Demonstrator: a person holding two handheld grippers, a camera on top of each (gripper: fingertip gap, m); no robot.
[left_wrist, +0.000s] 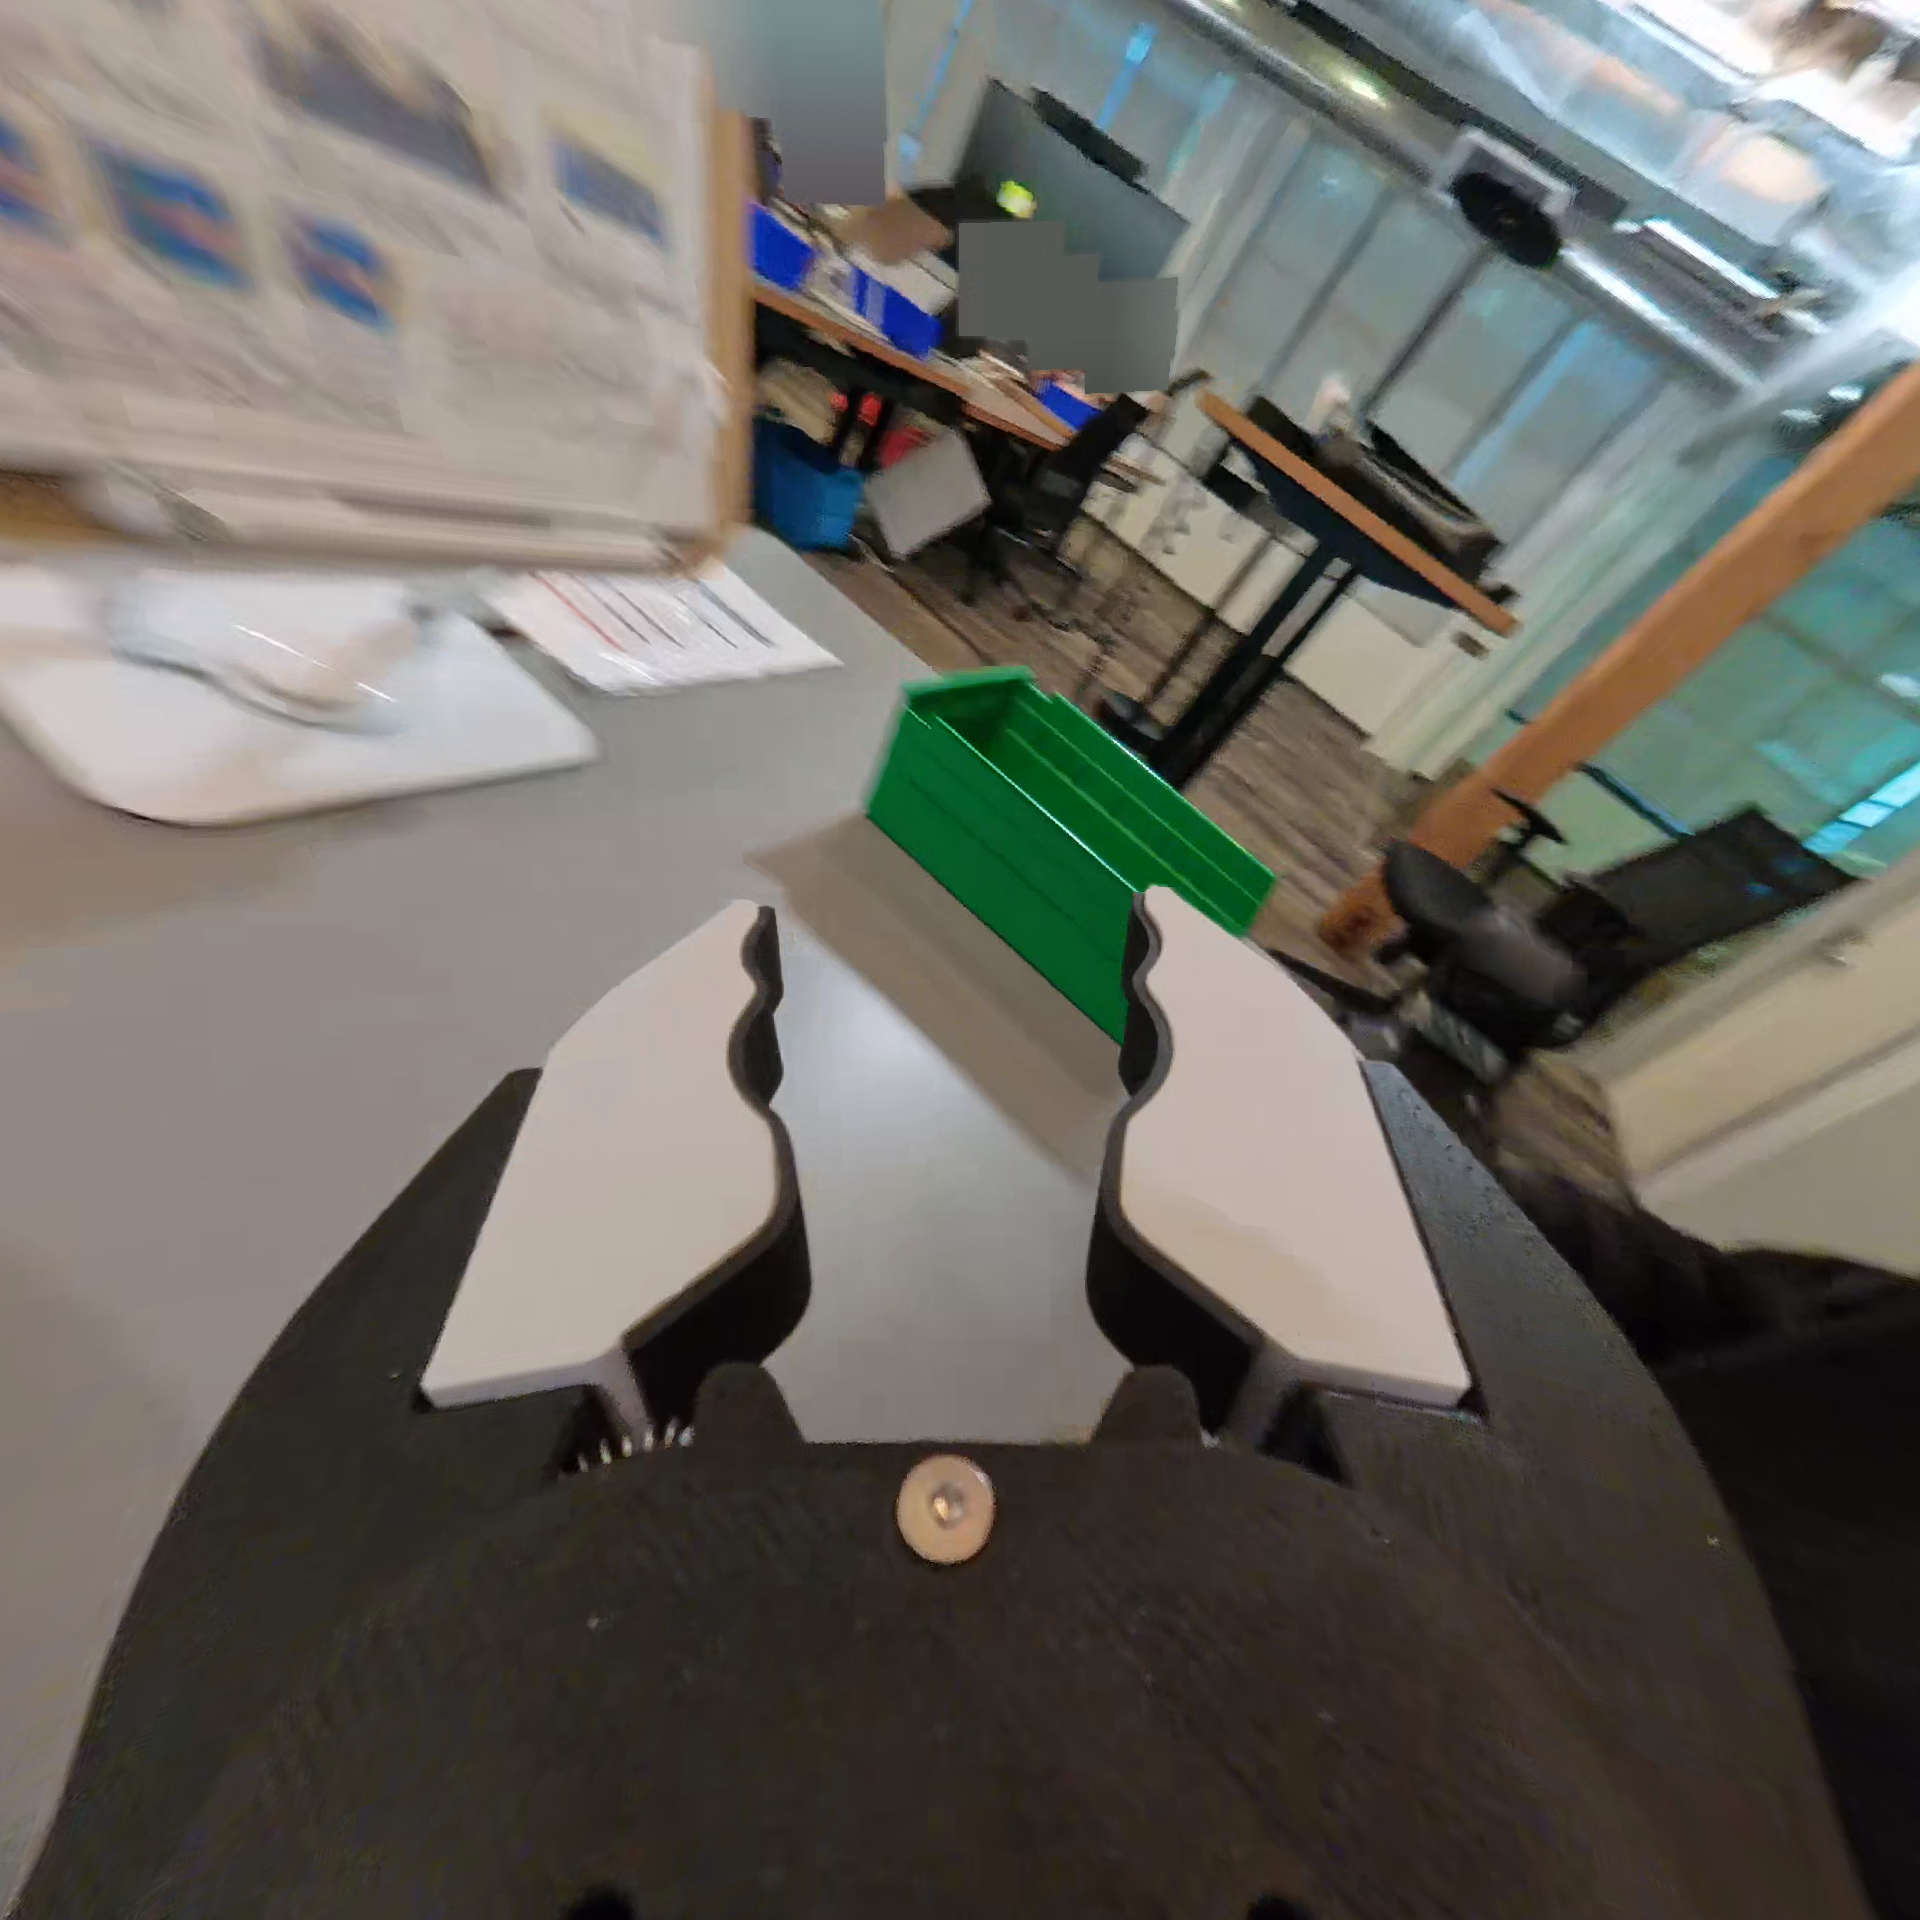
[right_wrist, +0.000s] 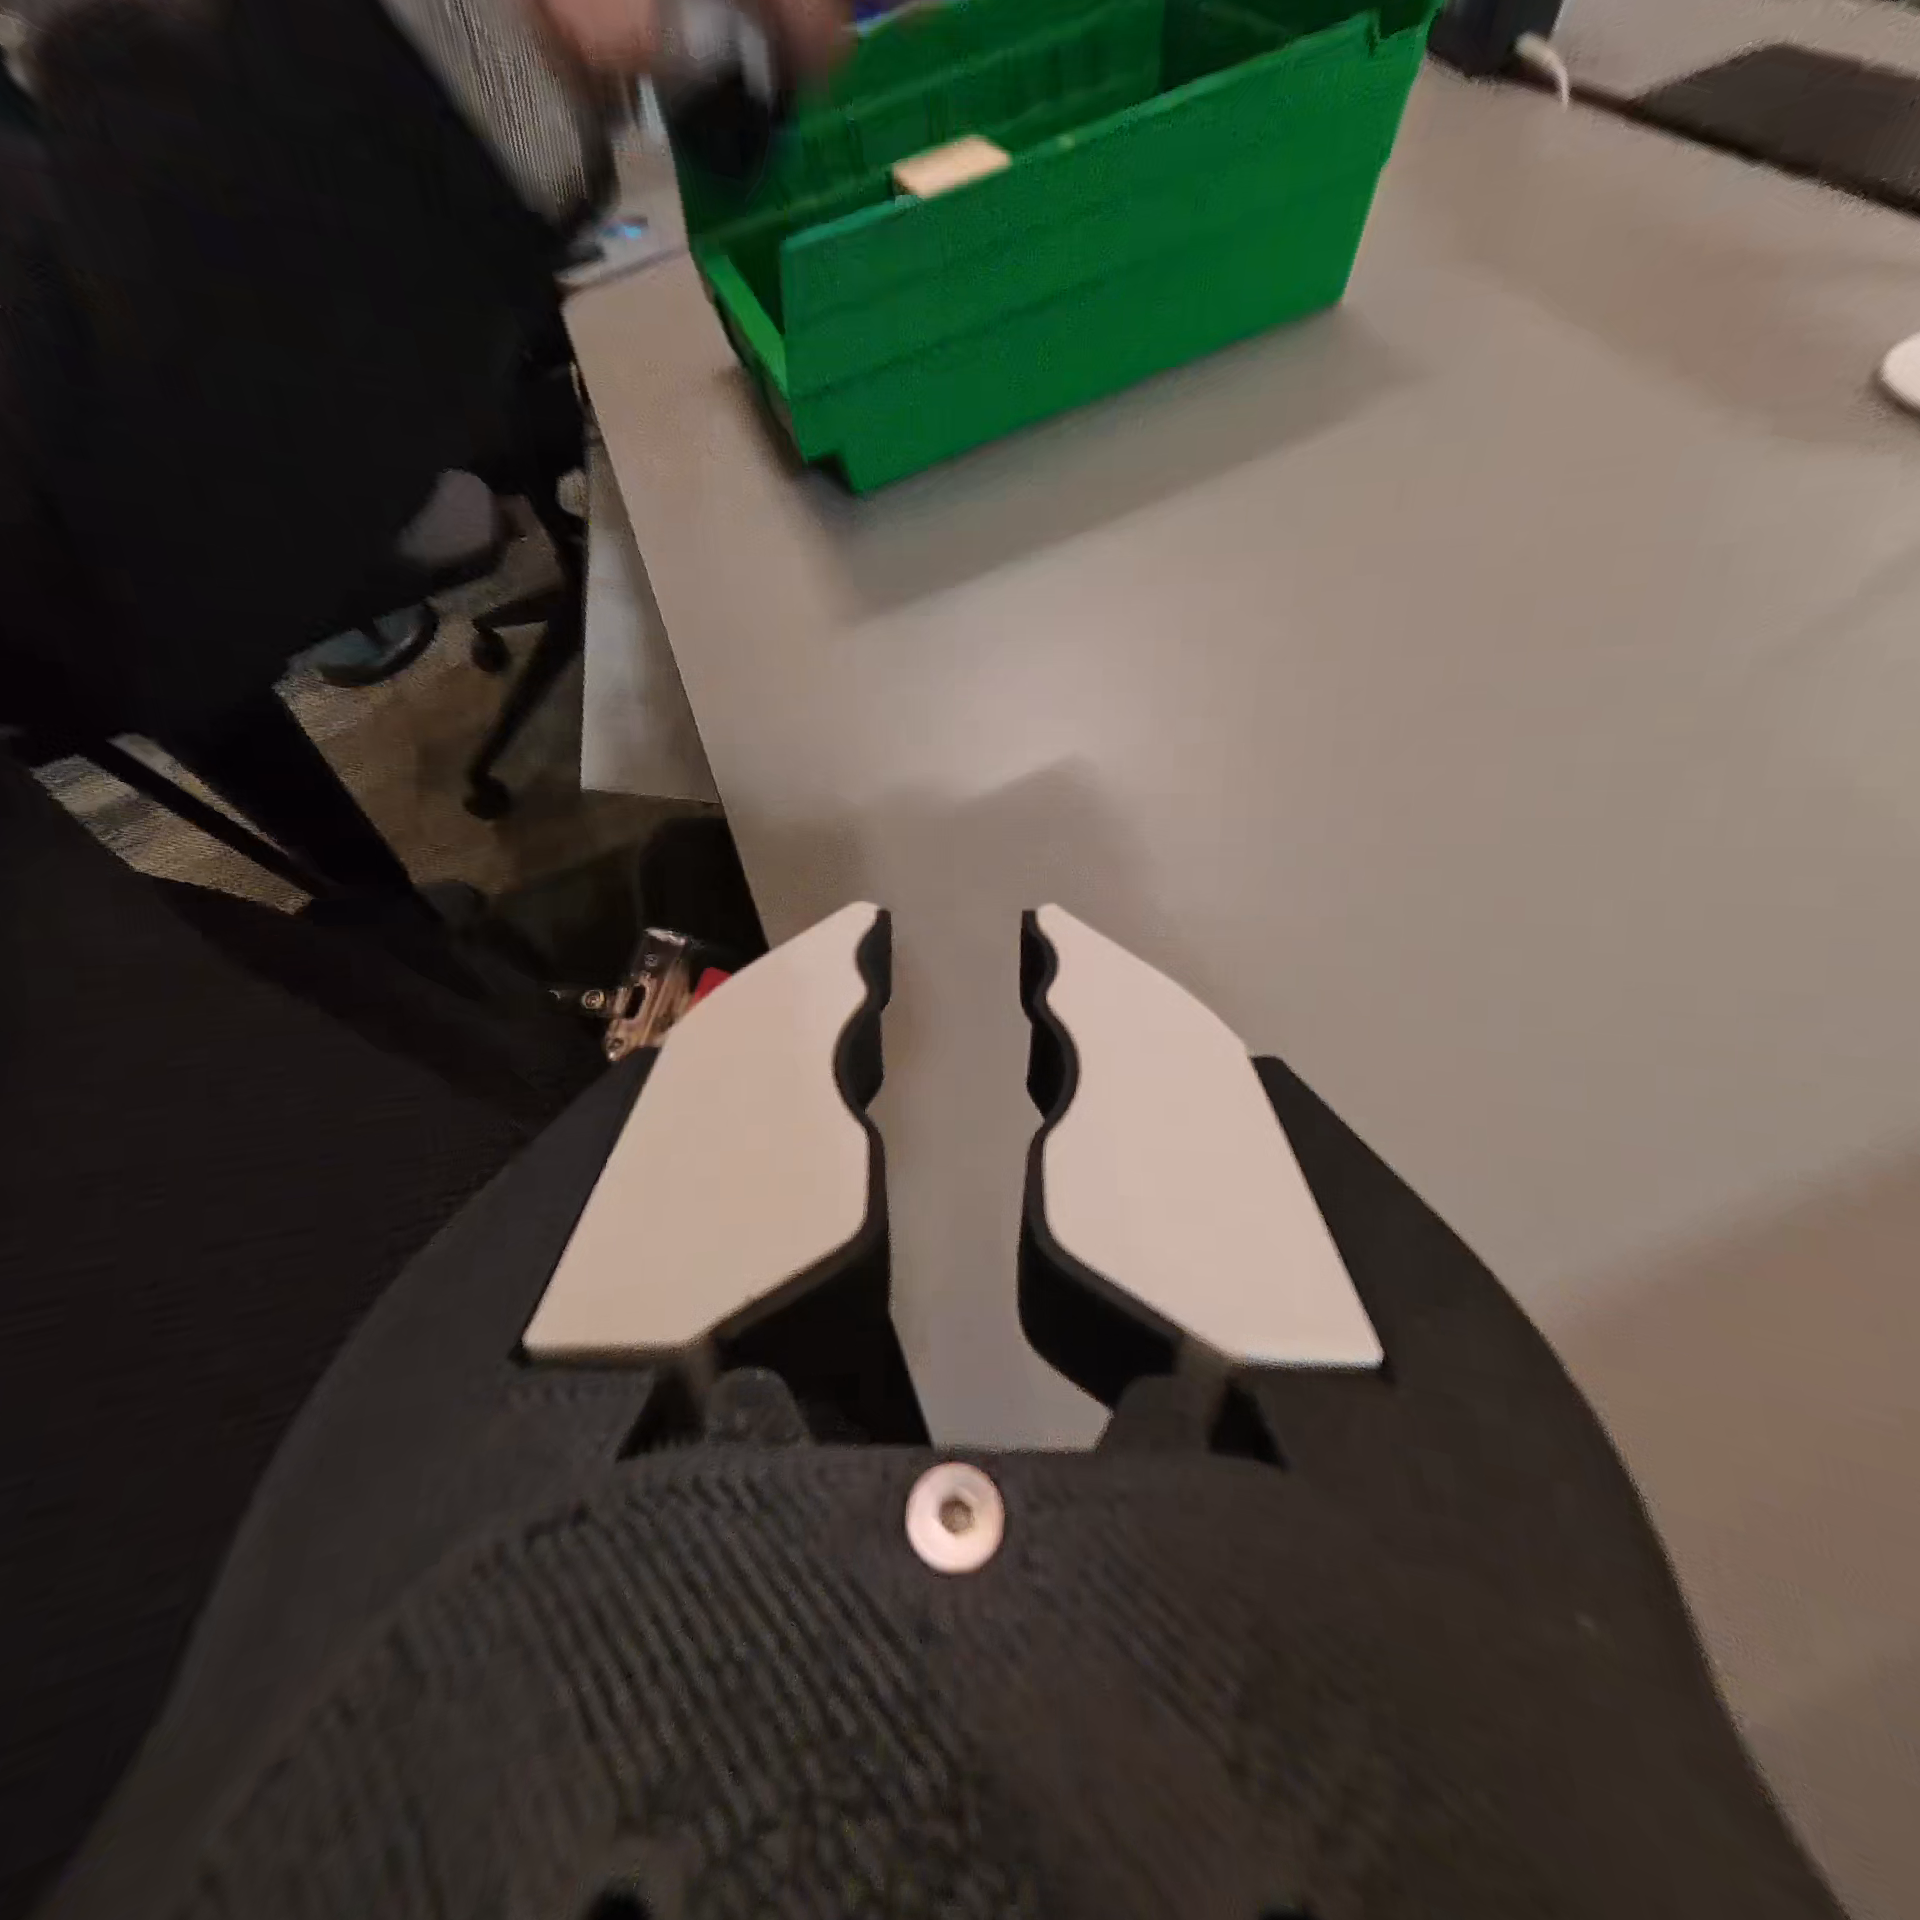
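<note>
Both grippers hover empty over the grey table (right_wrist: 1351, 727) — left gripper (left_wrist: 951, 925) spread wide, right gripper (right_wrist: 956, 920) narrowly parted — each facing the green bin (right_wrist: 1039, 291), which sits apart near the table's edge.

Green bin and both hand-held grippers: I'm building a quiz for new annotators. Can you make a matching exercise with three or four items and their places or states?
Things:
1. green bin
2. left hand-held gripper
3. right hand-held gripper
4. small wooden block

States:
A. open narrowly, empty
B. inside the bin
C. open wide, empty
D. near the grey table's edge

Pairs: 1-D, 2-C, 3-A, 4-B
</note>
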